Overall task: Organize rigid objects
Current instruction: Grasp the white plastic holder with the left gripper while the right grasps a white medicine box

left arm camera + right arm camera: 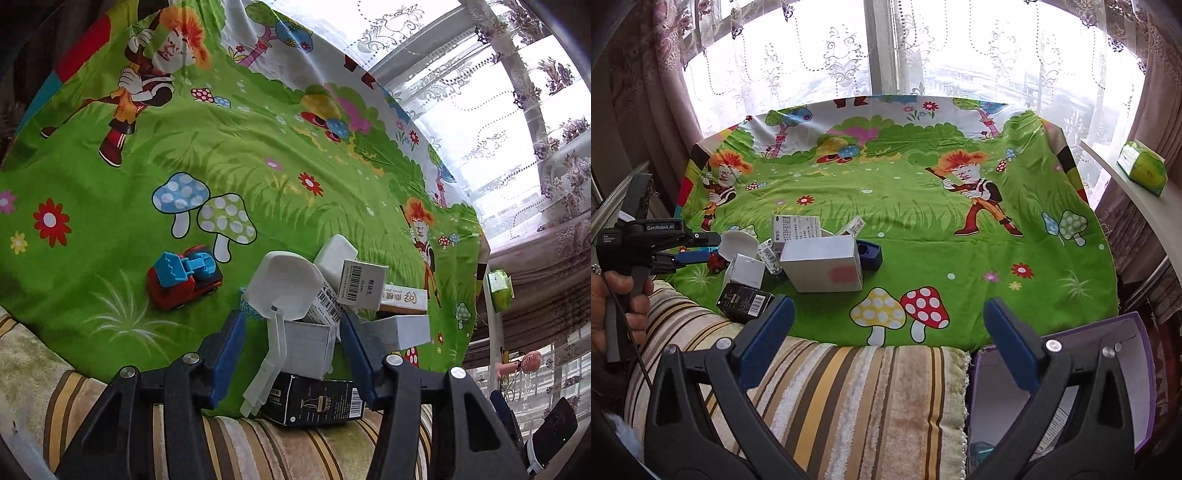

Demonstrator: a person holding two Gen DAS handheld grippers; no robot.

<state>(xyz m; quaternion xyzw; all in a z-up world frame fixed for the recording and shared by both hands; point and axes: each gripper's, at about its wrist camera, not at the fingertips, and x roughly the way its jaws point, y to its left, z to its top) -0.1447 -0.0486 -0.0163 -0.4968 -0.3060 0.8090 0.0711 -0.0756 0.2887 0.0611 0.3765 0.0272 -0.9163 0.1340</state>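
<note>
The left gripper (291,354) has its fingers spread, empty, straddling a white scoop (282,291) and small white box (308,349) in the jumbled pile; likely lining up a grasp; the right gripper (886,343), fingers wide apart, waits above a purple box (1137,354), probably the collecting bin.

Small boxes (310,347), a white scoop (282,290) and toy truck (183,282) lie clustered.

- A bright green cartoon-printed cloth (923,258) covers the surface; a striped beige towel (849,398) runs along its near edge.
- On the cloth: red-and-blue toy truck (184,277), large white cardboard box (823,264).
- A black carton (314,400) straddles cloth and towel.
</note>
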